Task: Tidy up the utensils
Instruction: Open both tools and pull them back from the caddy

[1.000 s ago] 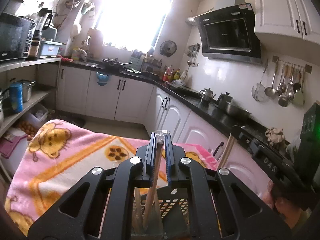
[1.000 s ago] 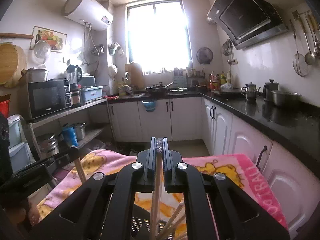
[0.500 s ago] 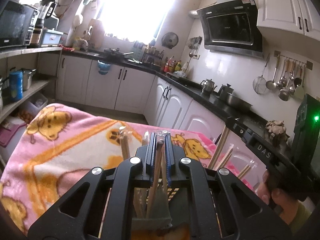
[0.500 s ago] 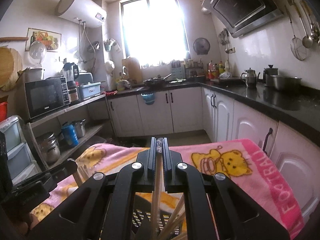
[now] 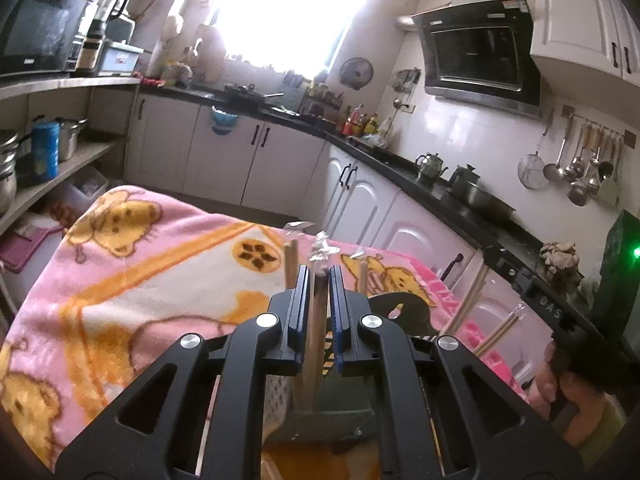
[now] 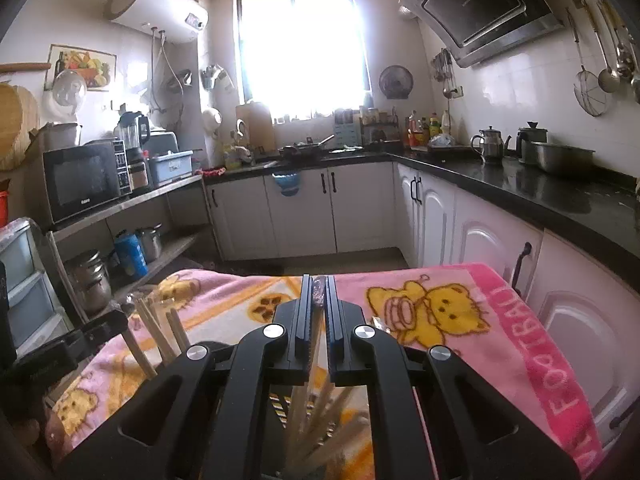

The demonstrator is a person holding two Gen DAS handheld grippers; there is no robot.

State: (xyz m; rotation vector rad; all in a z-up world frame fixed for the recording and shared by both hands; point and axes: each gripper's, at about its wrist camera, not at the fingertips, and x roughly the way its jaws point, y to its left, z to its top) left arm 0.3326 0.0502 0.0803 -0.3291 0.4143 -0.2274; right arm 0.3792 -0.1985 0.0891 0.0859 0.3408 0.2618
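Each gripper is clamped on a wrapped chopstick: left gripper [image 5: 319, 276], right gripper [image 6: 319, 286]. Both sticks hang over the black holder [image 5: 332, 420] on the blanket-covered desk [image 5: 140, 280]. Next: lower, then release inside.

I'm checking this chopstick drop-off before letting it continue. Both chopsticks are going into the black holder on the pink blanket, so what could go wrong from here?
1. The holder stands on a soft blanket; a push might tip it.
2. Chopsticks already inside lean crosswise, so the chopstick in the right hand-held gripper could jam.
3. The left hand-held gripper holds its chopstick close beside; the two may collide.
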